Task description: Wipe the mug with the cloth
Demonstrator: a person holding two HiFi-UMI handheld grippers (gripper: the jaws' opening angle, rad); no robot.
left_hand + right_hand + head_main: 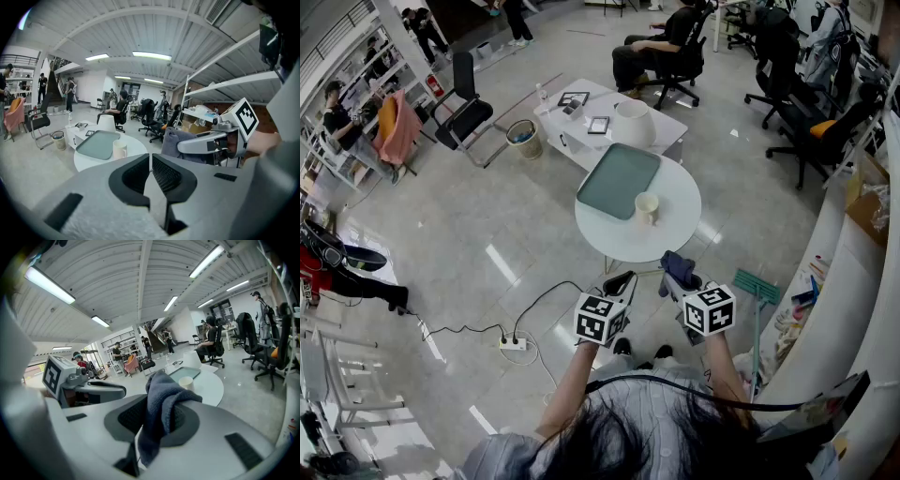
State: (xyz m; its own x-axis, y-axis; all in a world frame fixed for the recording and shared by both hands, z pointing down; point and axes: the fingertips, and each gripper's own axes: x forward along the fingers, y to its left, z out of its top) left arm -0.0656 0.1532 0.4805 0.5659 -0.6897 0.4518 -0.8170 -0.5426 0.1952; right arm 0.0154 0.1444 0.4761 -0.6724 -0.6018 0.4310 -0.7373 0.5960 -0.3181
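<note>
A cream mug [647,207] stands upright on the round white table [675,234], just right of a grey-green tray [619,180]; the mug [119,149] and the mug [186,382] show ahead in both gripper views. My right gripper [673,272] is shut on a blue-grey cloth [161,406], which sticks up between its jaws, short of the table's near edge. The cloth [678,268] hangs off the table. My left gripper [619,283] is shut with nothing in it, held beside the right one. The cloth [178,143] also shows at the right of the left gripper view.
A white lampshade-like object [633,123] sits on a rectangular white table [577,131] beyond the round one. A bin [523,138], office chairs [464,111] and seated people stand around. A power strip [514,343] with cables lies on the floor at my left. Shelving [853,281] runs along my right.
</note>
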